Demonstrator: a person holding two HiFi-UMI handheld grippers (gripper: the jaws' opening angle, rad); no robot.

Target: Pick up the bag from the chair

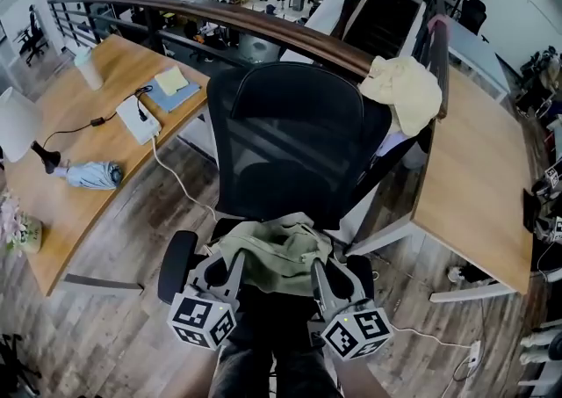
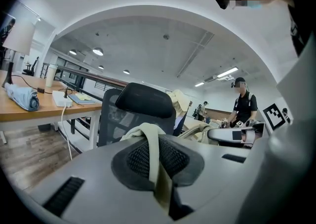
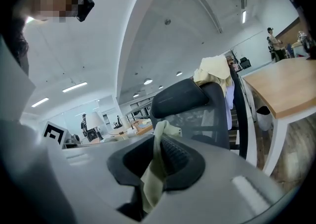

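An olive-green cloth bag (image 1: 277, 256) hangs between my two grippers, just in front of the black mesh office chair (image 1: 290, 133) and off its seat. My left gripper (image 1: 230, 263) is shut on a pale strap of the bag (image 2: 150, 151), which runs down between its jaws. In the same way my right gripper (image 1: 321, 275) is shut on another strap (image 3: 159, 161). The chair's headrest (image 2: 144, 100) rises just beyond the left jaws and the chair back (image 3: 183, 100) stands beyond the right ones. The seat is mostly hidden behind the bag.
A wooden desk (image 1: 79, 133) at the left carries a folded umbrella (image 1: 92, 175), a white box (image 1: 138, 118) with a cable, notebooks and a cup (image 1: 88, 67). Another desk (image 1: 474, 168) stands at the right. A cream cloth (image 1: 404, 93) hangs behind the chair.
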